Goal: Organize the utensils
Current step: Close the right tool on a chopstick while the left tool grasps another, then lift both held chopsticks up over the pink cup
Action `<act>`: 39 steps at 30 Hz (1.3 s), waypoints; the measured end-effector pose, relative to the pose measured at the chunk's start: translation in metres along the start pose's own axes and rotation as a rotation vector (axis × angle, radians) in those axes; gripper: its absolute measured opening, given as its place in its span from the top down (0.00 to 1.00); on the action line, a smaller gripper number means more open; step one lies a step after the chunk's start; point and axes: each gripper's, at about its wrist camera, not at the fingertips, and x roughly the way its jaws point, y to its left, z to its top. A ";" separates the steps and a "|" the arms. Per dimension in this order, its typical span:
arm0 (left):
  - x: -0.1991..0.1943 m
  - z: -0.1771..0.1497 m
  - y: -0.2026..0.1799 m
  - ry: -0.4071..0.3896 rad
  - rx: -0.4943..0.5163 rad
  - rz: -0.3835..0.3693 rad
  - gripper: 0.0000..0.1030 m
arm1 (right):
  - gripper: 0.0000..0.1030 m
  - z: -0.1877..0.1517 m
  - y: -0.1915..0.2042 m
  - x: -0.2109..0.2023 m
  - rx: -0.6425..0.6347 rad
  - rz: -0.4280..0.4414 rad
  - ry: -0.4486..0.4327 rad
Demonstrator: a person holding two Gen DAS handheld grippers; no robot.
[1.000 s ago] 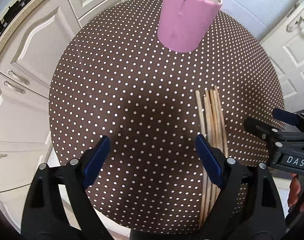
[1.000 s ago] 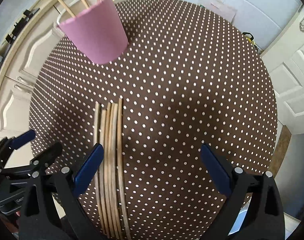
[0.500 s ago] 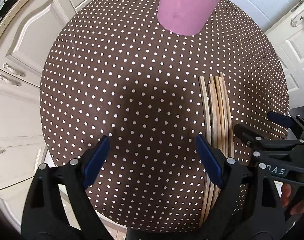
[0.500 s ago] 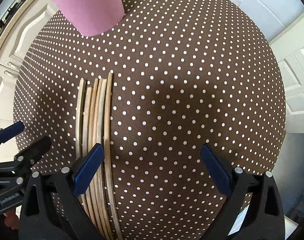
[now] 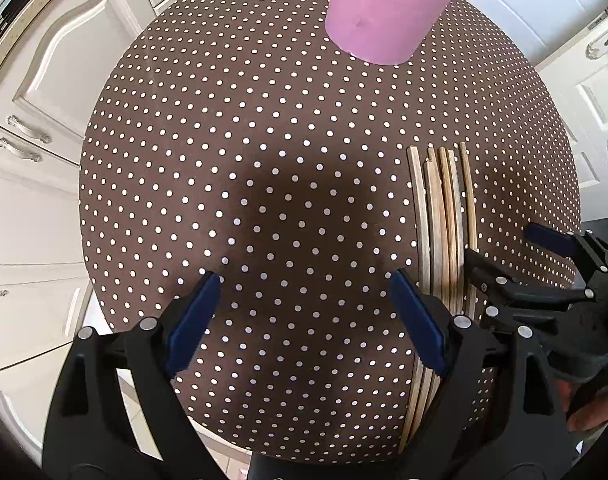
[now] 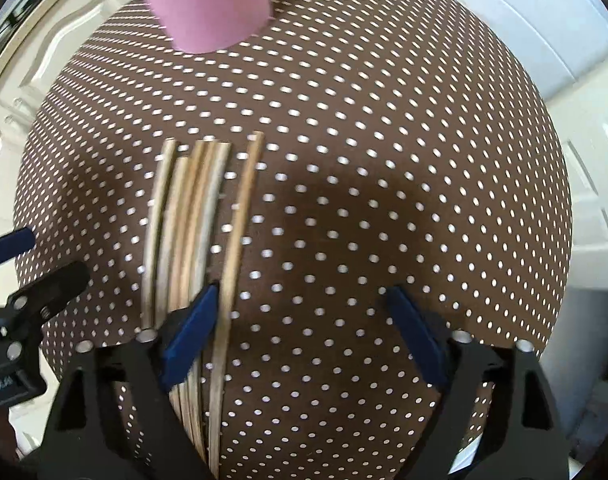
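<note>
Overhead, we caught both claws pointing straight down at a round bench (image 5: 231, 128) under a brown cloth with white dots. A row of wooden chopsticks (image 6: 191, 216) lay side by side on the cloth, and a pink cup (image 5: 384, 8) stood at the far side, well apart from them.

Our right claw (image 6: 304, 332) hung low over the row, its jaws closing. Its left blue pad (image 6: 191, 332) had come down between the outermost stick (image 6: 239, 216) and the rest of the row, so that one stick lay alone between the jaws, with nothing yet pinched. The frame was blurred by motion, and we could not tell whether the pad touched the wood.

Our left claw (image 5: 304, 320) hovered spread wide over bare cloth just beside the row, holding nothing; its right pad (image 5: 416, 320) stood in front of the sticks' near ends.

By our reading, the step in hand was picking that single stick for the cup. To do it well, we judged that the pads should stay square to the stick and close slowly near its middle, so it would neither roll away on the cloth nor drag a neighbour along, and then lift level before heading for the cup.
</note>
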 end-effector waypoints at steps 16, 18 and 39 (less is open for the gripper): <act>0.008 0.004 -0.031 0.014 0.047 -0.050 0.18 | 0.95 -0.007 0.008 -0.010 0.014 0.170 -0.057; 0.012 0.005 -0.035 0.020 0.050 -0.052 0.18 | 0.95 -0.007 0.002 -0.010 0.033 0.194 -0.056; 0.044 0.033 -0.054 0.082 -0.031 0.012 0.17 | 0.95 0.003 -0.066 -0.040 0.064 0.272 -0.034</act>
